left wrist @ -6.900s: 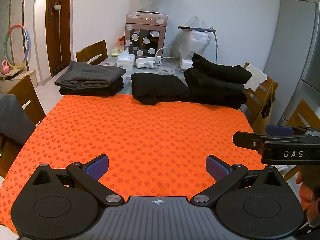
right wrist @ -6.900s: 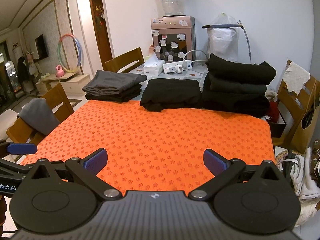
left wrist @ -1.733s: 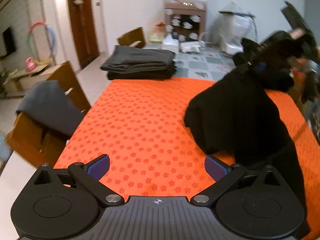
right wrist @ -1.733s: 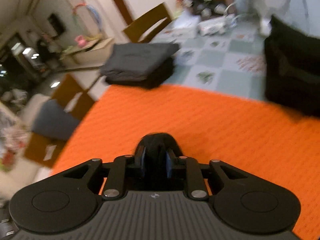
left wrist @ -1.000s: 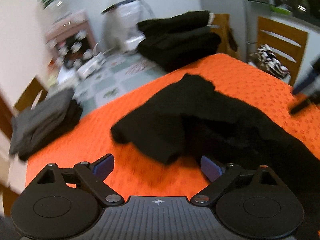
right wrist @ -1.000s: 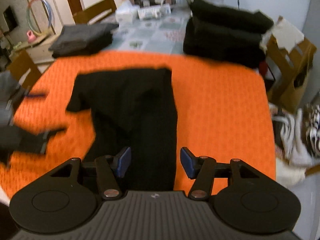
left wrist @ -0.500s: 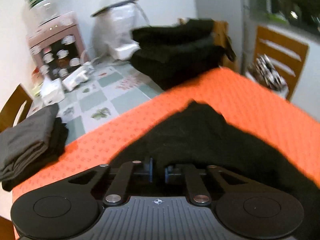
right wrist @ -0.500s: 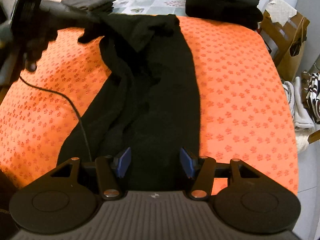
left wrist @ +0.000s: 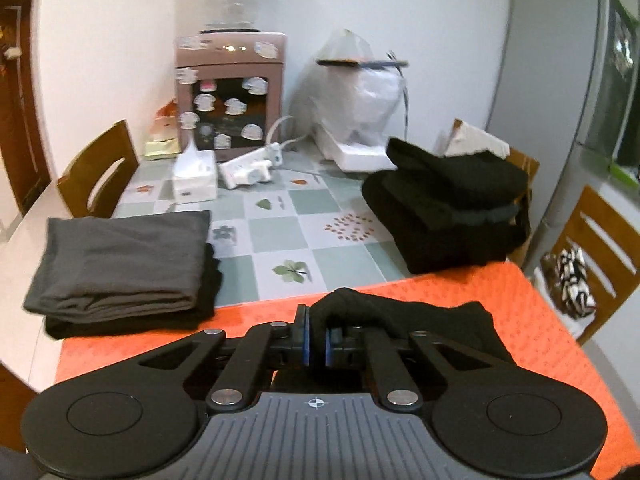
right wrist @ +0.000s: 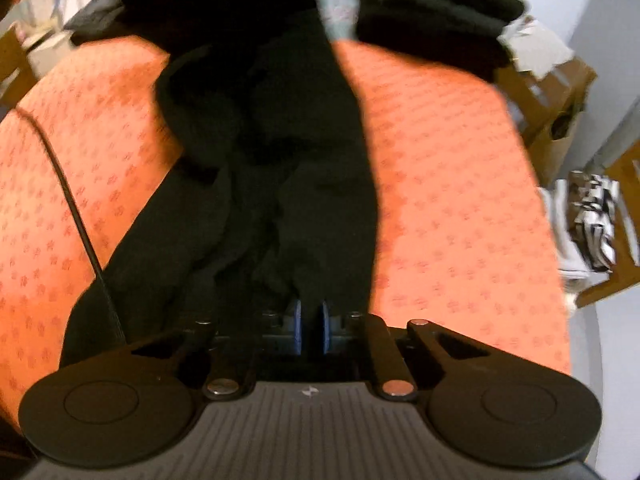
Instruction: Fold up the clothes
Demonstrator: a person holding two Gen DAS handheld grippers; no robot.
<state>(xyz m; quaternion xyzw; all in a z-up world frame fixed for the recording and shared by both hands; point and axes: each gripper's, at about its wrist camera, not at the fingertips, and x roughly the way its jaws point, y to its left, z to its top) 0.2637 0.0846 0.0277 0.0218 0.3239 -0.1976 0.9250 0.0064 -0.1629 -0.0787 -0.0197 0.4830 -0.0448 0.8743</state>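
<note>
- Left claw (left wrist: pixel 316 340) is pinched tight on a bunched edge of the black trousers (left wrist: pixel 404 316), at the far edge of the orange cloth (left wrist: pixel 532 320).
- Right claw (right wrist: pixel 310 326) looks clamped on the trousers' near end, though blur makes that hard to confirm.
- Trousers (right wrist: pixel 280 152) stretch lengthwise down the cloth (right wrist: pixel 452 168).
- Beyond the cloth sit a grey folded pile (left wrist: pixel 120 260) and a black pile (left wrist: pixel 452 208).

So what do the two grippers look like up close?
Both match: the left gripper and right gripper are matte black plastic with two round discs, a ribbed grey middle, silver rivets and blue pads. A thin black cable trails nearby.
</note>
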